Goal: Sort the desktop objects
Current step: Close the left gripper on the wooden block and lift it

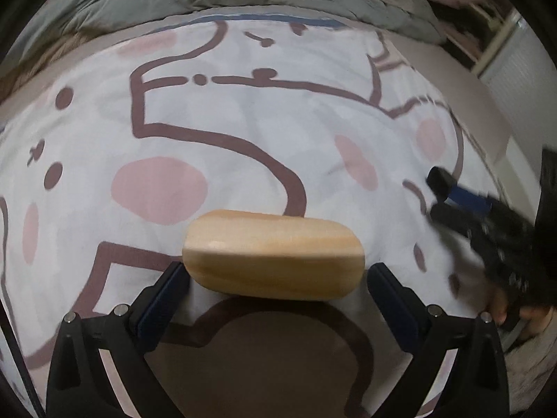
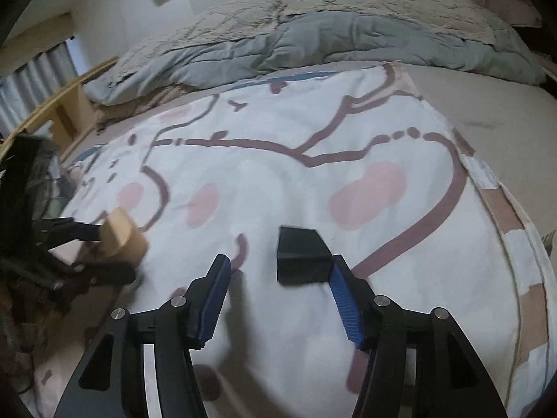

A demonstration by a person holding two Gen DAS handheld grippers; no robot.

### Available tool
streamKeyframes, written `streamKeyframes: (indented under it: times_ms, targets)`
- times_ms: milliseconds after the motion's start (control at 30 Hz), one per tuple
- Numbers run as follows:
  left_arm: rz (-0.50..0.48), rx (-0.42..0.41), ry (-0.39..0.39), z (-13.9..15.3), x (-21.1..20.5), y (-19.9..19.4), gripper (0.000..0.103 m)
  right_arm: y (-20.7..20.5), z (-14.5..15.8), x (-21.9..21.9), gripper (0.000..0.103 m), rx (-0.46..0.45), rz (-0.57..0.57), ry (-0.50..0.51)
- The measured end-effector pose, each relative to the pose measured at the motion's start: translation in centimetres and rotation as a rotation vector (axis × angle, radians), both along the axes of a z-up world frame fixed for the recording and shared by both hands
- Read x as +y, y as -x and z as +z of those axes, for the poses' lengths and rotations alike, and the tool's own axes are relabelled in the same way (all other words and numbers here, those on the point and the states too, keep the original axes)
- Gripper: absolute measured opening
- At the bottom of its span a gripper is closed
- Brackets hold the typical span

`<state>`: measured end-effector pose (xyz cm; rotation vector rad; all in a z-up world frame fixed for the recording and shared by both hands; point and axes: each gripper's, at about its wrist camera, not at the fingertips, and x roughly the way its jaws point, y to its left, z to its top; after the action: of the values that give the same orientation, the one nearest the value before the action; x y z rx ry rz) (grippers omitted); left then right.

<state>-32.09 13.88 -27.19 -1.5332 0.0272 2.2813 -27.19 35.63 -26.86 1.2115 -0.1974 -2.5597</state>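
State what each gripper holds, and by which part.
Nothing held. The left gripper stands open around the wooden block; the right gripper is open, one finger beside the black block.

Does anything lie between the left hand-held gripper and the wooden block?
Nothing visible does. The wooden block lies on the patterned cloth right between the open fingers of the left hand-held gripper, with only bare cloth around it.
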Motion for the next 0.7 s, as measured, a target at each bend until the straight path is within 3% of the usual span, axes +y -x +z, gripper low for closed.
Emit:
streamKeyframes:
  times_ms: [167, 300, 367, 433, 700]
  targets:
    - [0.092, 0.045, -0.041, -0.3, -0.3, -0.4, 0.103, -0.4, 0.2, 0.5, 0.058, -0.017, 0.021, 0.079]
    - [0.072, 0.151, 0.048, -0.9, 1.1, -1.6, 0.103, -0.2, -0.4, 0.0, 0.059, -0.036, 0.015, 0.048]
    - [0.072, 0.175, 0.049, -0.9, 0.9, -1.9, 0.103, -0.3, -0.4, -0.4, 0.074, -0.037, 0.034, 0.048]
    - [0.077, 0.169, 0.033, -0.9, 0.6, -1.8, 0.103, -0.4, -0.4, -1.0, 0.100, -0.037, 0.082, 0.058]
    - [0.102, 0.229, 0.038, -0.8, 1.0, -2.3, 0.103, -0.3, -0.9, -3.0, 0.103, -0.053, 0.105, -0.077]
